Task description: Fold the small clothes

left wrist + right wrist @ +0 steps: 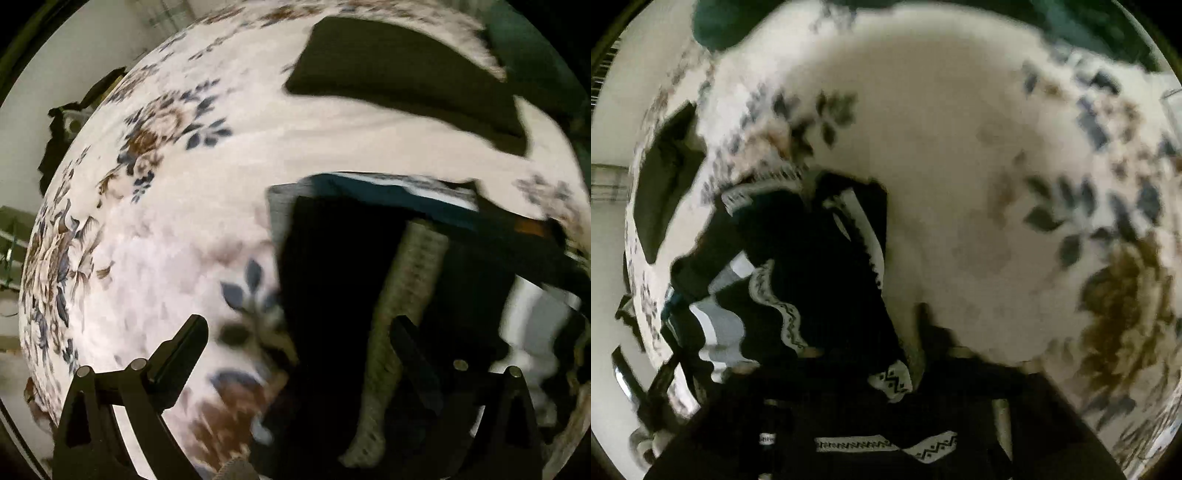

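From my left wrist camera I see the floral bedsheet filling the left of the frame, with a folded dark garment lying flat near its far edge, well apart from the work, which I take to be a finished piece set aside. My left gripper has its fingers spread wide with nothing between them, released; it hangs just over the left edge of the black patterned garment, whose pale knitted band runs toward the right finger. I judge it is placed to take that edge for a fold. Farther right lies a small stack of teal and white clothes. The right wrist view shows what the left cannot: the black patterned garment draped up close under the lens, its zigzag trim hanging in loose waves, as if lifted off the floral bedsheet. My right gripper is buried under that cloth, so I cannot tell whether it is clamped on the fabric. Both views are blurred.
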The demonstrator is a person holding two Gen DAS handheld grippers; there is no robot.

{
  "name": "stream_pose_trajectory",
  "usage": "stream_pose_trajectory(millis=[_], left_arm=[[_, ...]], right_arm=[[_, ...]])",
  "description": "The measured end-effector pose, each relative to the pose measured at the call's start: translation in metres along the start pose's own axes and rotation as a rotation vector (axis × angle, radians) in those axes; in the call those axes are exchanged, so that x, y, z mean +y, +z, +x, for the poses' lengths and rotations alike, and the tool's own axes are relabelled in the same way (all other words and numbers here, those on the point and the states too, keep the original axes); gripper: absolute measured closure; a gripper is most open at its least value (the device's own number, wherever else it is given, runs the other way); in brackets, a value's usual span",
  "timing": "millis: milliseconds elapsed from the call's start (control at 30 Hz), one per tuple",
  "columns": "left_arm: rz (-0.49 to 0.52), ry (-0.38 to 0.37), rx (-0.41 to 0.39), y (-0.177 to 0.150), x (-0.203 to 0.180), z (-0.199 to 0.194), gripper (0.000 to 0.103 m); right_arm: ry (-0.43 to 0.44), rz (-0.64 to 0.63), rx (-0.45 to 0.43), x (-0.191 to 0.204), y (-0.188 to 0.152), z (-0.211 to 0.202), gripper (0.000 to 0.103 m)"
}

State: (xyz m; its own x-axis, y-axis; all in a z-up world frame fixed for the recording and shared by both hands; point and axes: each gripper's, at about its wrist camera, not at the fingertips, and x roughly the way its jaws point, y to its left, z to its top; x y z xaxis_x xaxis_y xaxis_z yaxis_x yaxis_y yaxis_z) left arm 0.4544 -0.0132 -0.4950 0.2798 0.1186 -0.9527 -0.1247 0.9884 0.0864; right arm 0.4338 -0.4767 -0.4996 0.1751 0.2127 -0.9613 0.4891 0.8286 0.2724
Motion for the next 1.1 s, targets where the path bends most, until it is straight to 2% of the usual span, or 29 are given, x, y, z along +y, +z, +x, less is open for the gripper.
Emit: stream_pose_trajectory(millis=[67,133,167,233,267,300,367,433,467,533,567,600,733,800,833,900,933,967,1033,1100], left_arm=[[0.054,-0.024,0.006,-0.008,-0.017,-0.006,0.001],[0.119,-0.006,0.029,-0.018,-0.037,0.006,0.001],[0.135,0.009,0.042,-0.017,-0.037,0.016,0.001],[0.13,0.014,0.082,-0.022,-0.035,0.038,0.001],[0.101,-0.022,0.1,-0.024,-0.032,0.045,0.001],[0.078,-0.046,0.105,-0.025,-0.029,0.047,0.0],[0.085,-0.055,0.1,-0.024,-0.03,0.04,0.0],[0.09,-0.061,0.069,-0.025,-0.031,0.023,0.0],[0.094,-0.061,0.039,-0.026,-0.032,0.011,0.0],[0.095,-0.046,0.008,-0.031,-0.035,-0.014,0.0],[0.087,-0.056,-0.005,-0.034,-0.035,-0.024,0.0],[0.08,-0.064,-0.017,-0.037,-0.035,-0.034,0.0],[0.066,-0.085,-0.057,-0.059,-0.043,-0.081,0.0],[0.066,-0.088,-0.062,-0.054,-0.032,-0.086,0.0],[0.066,-0.087,-0.057,-0.071,-0.043,-0.099,0.0],[0.062,-0.088,-0.033,-0.074,-0.033,-0.092,0.0],[0.059,-0.086,-0.012,-0.096,-0.048,-0.1,0.0],[0.059,-0.083,0.007,-0.104,-0.053,-0.099,0.0],[0.058,-0.082,0.058,-0.139,-0.08,-0.107,0.0],[0.063,-0.085,0.123,-0.179,-0.113,-0.109,0.0]], right_arm=[[0.007,-0.05,-0.067,0.018,-0.013,-0.018,0.059],[0.023,-0.114,-0.062,0.039,-0.027,-0.019,0.059],[0.036,-0.173,-0.029,0.054,-0.034,-0.009,0.059],[-0.04,-0.244,0.013,0.072,-0.043,0.015,0.059],[-0.135,-0.281,0.039,0.078,-0.048,0.034,0.059],[-0.194,-0.308,0.067,0.08,-0.051,0.048,0.059],[-0.236,-0.319,0.069,0.079,-0.052,0.058,0.059],[-0.255,-0.334,0.064,0.083,-0.053,0.05,0.059],[-0.258,-0.333,0.054,0.087,-0.054,0.039,0.054],[-0.248,-0.323,0.039,0.088,-0.056,0.021,0.009],[-0.225,-0.313,0.034,0.088,-0.057,0.009,0.002],[-0.213,-0.308,0.033,0.088,-0.058,0.0,0.001],[-0.137,-0.294,0.038,0.077,-0.061,-0.039,0.001],[-0.081,-0.288,0.052,0.072,-0.064,-0.059,0.001],[-0.056,-0.291,0.059,0.065,-0.064,-0.068,0.001],[-0.007,-0.3,0.085,0.049,-0.064,-0.085,0.002],[0.013,-0.305,0.094,0.041,-0.063,-0.093,0.002],[0.048,-0.317,0.109,0.023,-0.059,-0.101,0.006],[0.088,-0.344,0.147,0.0,-0.055,-0.108,0.028],[0.103,-0.364,0.197,-0.028,-0.044,-0.105,0.04]])
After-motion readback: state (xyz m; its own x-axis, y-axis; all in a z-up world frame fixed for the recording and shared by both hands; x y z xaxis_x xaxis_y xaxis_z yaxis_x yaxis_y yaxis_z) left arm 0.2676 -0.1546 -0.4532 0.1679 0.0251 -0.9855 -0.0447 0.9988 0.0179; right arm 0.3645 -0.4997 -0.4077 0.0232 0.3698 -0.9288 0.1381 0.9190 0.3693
